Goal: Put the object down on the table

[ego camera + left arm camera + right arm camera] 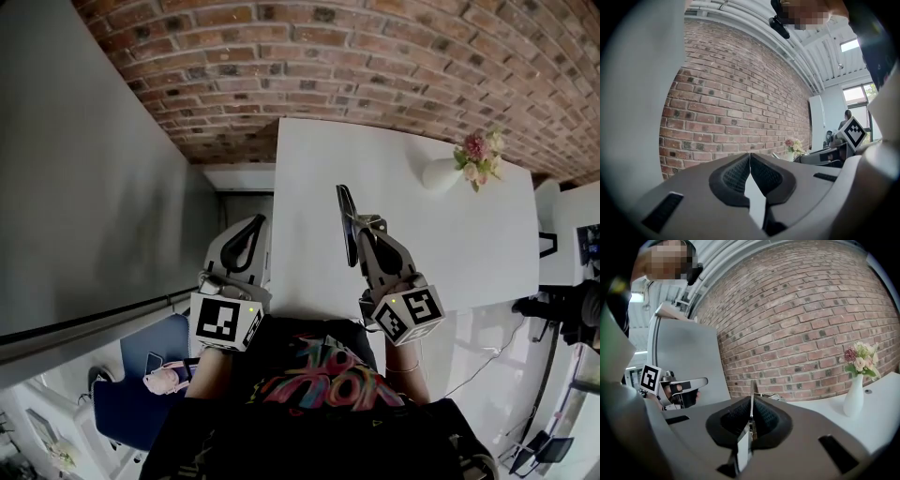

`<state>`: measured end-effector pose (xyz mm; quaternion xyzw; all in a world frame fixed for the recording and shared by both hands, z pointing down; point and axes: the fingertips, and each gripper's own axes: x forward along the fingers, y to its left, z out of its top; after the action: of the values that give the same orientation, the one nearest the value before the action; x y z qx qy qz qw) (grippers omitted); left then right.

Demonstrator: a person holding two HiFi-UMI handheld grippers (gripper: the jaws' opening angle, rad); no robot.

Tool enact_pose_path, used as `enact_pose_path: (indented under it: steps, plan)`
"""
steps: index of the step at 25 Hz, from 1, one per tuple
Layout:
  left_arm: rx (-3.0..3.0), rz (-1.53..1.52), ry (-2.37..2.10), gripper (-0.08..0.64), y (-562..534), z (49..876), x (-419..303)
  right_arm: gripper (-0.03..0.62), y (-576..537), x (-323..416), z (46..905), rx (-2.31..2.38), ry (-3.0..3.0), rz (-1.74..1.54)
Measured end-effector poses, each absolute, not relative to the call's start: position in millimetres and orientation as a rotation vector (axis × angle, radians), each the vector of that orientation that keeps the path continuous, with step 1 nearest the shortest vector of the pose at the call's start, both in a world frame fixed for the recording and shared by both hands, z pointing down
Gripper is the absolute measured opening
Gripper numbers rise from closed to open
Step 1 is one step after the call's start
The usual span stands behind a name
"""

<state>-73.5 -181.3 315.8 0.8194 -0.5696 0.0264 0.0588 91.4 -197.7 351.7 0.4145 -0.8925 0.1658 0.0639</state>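
Took the white table [309,178] as the landing place, with bare white top toward its middle. Found the left tongs [750,158] pressed together on nothing, off the table's left side and about level with its near edge; best left out there, away from the drop. Found the right tongs [751,414] above the table's near edge, pinching the object. Noted the white vase [439,174] of flowers toward the table's far right corner, well apart from the load, so little risk from that side. Read the object [346,214] as a thin, dark, flat piece, standing on edge in the grip above the table and not touching it. Judged the step as the lowering, not yet done. Would have done best to carry the piece a little further in from the table's near edge, tip the wrist to turn a broad face toward the table, sink slowly to full contact with the top, and only then spread the tongs. Released on edge, likely to topple or skid off the table's near edge.
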Motion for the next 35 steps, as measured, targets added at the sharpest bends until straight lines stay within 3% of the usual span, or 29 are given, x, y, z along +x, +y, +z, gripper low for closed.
enact_pose_path:
  steps: [12,35]
  plan:
    - [2.480,0.097,-1.684,0.026,-176.8,334.5,-71.9,0.022,-194.9,92.0,380.9,1.226,-2.653,0.569]
    - [2.435,0.220,-1.497,0.026,-178.1,425.1,-48.8,0.023,-192.1,93.6,533.8,1.178,-2.480,1.059]
